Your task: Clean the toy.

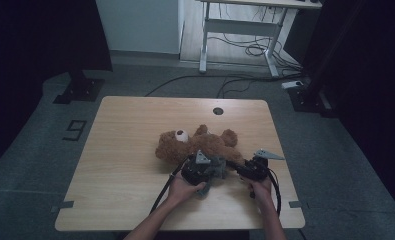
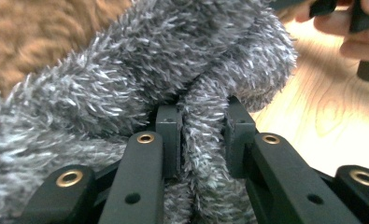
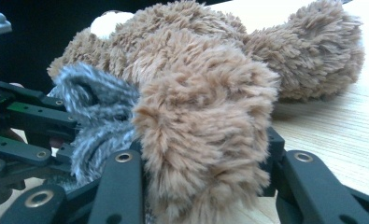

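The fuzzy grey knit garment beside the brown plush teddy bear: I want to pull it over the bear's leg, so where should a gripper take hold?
Grip the fuzzy grey knit garment at a bunched fold of its edge, coming level from the person's side of the wooden table. It is soft and gathers into a ridge the jaws can close across, as the left gripper does now, while the right gripper clamps the brown plush teddy bear by a limb.

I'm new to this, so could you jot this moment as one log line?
left gripper: shut on grey cloth | right gripper: shut on teddy bear leg | bear lying on table
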`<state>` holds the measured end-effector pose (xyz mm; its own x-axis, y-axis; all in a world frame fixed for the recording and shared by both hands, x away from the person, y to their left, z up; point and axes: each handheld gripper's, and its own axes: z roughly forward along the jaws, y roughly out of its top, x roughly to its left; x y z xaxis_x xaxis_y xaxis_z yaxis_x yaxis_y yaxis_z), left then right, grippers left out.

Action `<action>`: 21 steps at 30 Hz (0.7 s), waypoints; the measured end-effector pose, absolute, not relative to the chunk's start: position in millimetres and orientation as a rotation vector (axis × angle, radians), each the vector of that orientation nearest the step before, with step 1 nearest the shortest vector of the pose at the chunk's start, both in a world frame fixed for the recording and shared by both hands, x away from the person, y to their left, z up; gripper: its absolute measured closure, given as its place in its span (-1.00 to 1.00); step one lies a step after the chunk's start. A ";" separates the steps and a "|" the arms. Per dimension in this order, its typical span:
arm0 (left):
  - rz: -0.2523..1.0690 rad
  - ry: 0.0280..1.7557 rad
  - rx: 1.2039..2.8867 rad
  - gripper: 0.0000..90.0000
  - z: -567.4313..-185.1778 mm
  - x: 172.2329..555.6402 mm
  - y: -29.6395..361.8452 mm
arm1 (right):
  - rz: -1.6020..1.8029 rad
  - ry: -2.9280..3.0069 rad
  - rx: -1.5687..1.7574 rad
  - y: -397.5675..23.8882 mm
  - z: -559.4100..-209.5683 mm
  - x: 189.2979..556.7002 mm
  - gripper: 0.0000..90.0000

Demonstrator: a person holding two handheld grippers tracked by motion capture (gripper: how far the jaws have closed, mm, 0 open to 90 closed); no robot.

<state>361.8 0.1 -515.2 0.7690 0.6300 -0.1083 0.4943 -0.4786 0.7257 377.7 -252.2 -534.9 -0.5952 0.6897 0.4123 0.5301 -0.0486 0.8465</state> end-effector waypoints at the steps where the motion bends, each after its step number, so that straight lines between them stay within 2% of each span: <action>1: 0.220 0.838 2.178 0.61 -517.5 361.2 0.2 | 1.719 2.066 1.336 -252.3 -534.9 377.7 0.28; 7: 0.202 0.858 2.190 0.61 -530.2 358.1 4.1 | 1.717 2.069 1.329 -252.6 -534.7 377.5 0.28; 12: 0.204 0.847 2.178 0.61 -526.4 354.4 7.6 | 1.715 2.068 1.325 -252.4 -534.8 377.6 0.28; 17: 0.249 0.809 2.093 0.61 -500.1 346.4 18.2 | 1.717 2.065 1.326 -251.8 -535.0 377.7 0.28; 21: 0.358 0.806 2.019 0.61 -470.3 348.1 28.4 | 1.717 2.066 1.324 -251.5 -535.3 377.7 0.28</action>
<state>348.1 28.4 -470.3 0.7452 0.6643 -0.0584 0.4025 -0.3783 0.8336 377.7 -251.5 -535.3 -0.6003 0.6905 0.4036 0.5229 -0.0429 0.8513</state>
